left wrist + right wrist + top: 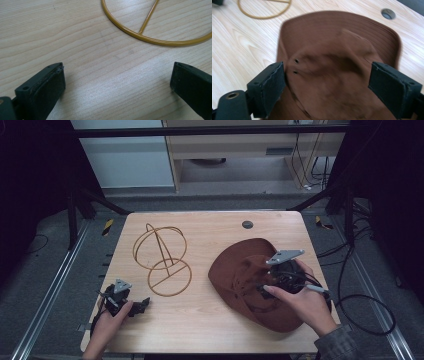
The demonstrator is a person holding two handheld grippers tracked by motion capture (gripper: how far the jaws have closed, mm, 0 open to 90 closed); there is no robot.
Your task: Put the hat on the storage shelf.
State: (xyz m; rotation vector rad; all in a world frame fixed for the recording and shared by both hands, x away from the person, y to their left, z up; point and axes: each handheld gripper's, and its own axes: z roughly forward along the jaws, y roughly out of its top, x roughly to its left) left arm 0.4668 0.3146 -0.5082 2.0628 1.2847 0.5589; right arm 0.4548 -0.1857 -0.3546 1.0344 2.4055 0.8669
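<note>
A brown brimmed hat [247, 270] lies on the right half of the wooden table [210, 320]. My right gripper [267, 287] hovers over its crown, held by a hand. In the right gripper view the jaws stand wide open on either side of the hat's crown [329, 67], with two small eyelets near the left pad [273, 82]. A gold wire hat stand [162, 257] sits left of centre. My left gripper [137, 306] rests low at the table's front left, open, with bare wood between its pads [51, 85] and the stand's base ring [150, 37] just ahead.
A round grommet hole [247, 224] sits near the table's far edge. Black frame bars and cables surround the table on a grey floor. Bare wood lies between the stand and the hat.
</note>
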